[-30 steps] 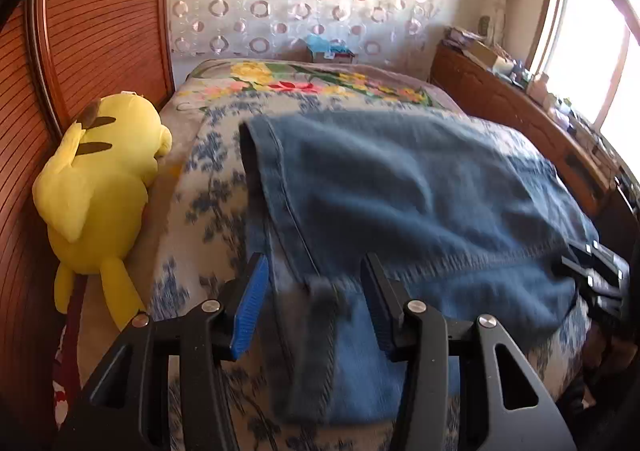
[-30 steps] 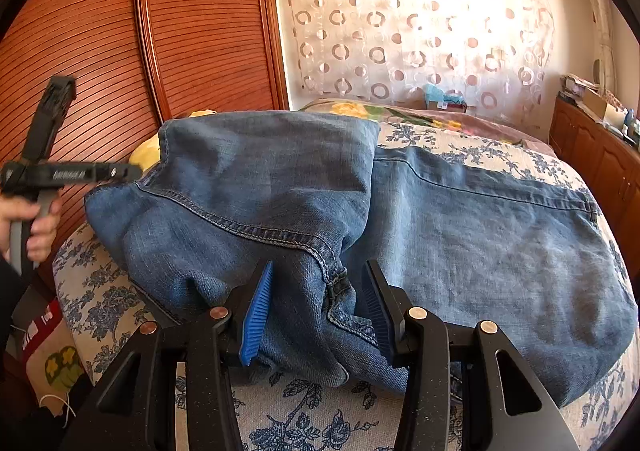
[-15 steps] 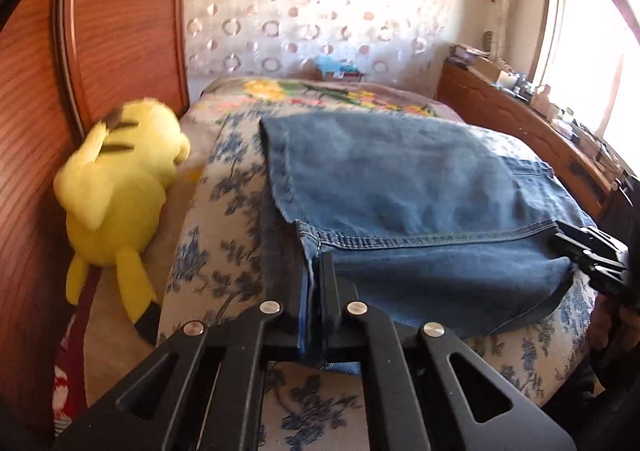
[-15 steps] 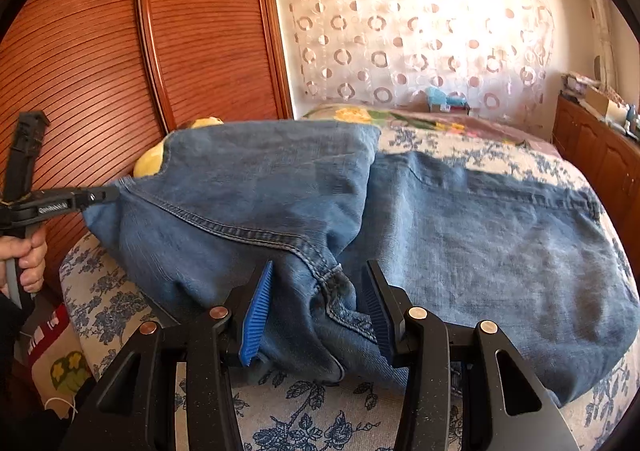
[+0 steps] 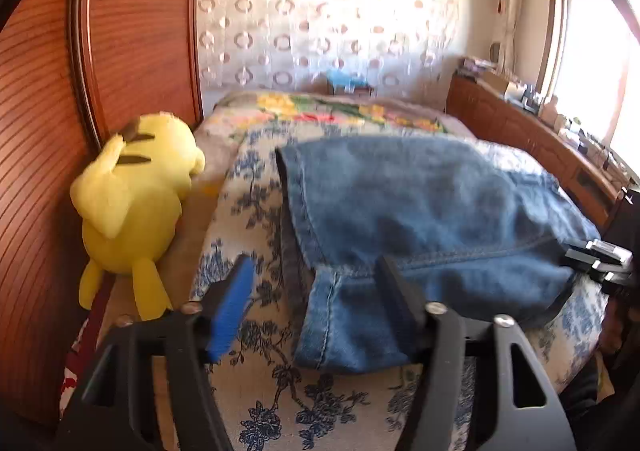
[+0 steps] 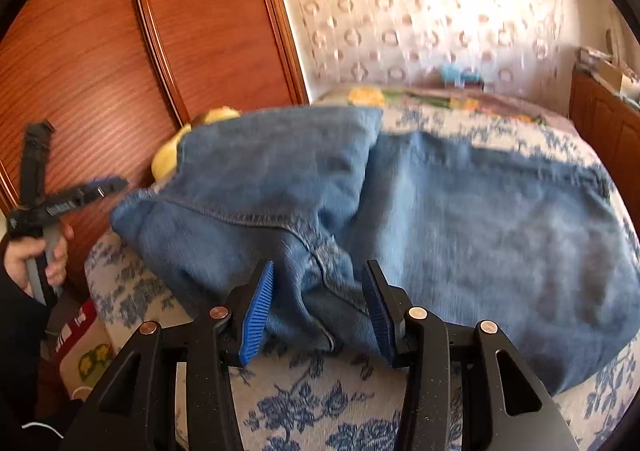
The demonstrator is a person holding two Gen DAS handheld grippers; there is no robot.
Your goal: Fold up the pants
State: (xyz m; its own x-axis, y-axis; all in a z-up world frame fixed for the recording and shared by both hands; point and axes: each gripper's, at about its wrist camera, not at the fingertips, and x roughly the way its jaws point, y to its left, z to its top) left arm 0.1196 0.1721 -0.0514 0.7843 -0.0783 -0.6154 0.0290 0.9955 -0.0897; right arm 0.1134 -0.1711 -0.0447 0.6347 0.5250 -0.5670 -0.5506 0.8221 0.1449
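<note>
Left claw (image 5: 312, 303) is standing open, its jaws having just been opening; a denim corner is lying between them, but the pads are not pressing it. Right claw (image 6: 316, 311) is sitting half open around a bunched seam of the pants (image 6: 460, 219), and whether its pads are biting the cloth cannot be told for certain. Pants are lying on the bed (image 6: 320, 403), one part folded over the rest, with the near edge drooping over the bedside. A yellow plush (image 5: 132, 195) is sitting beside the bed, apart from the denim. Judged from the folds, the denim is behaving as thick, soft, fairly heavy cloth: sagging where unsupported, not slippery, not fragile. Stitched hems and seam corners are offering the firmest hold; a single layer is likely to slide off the layer beneath.
</note>
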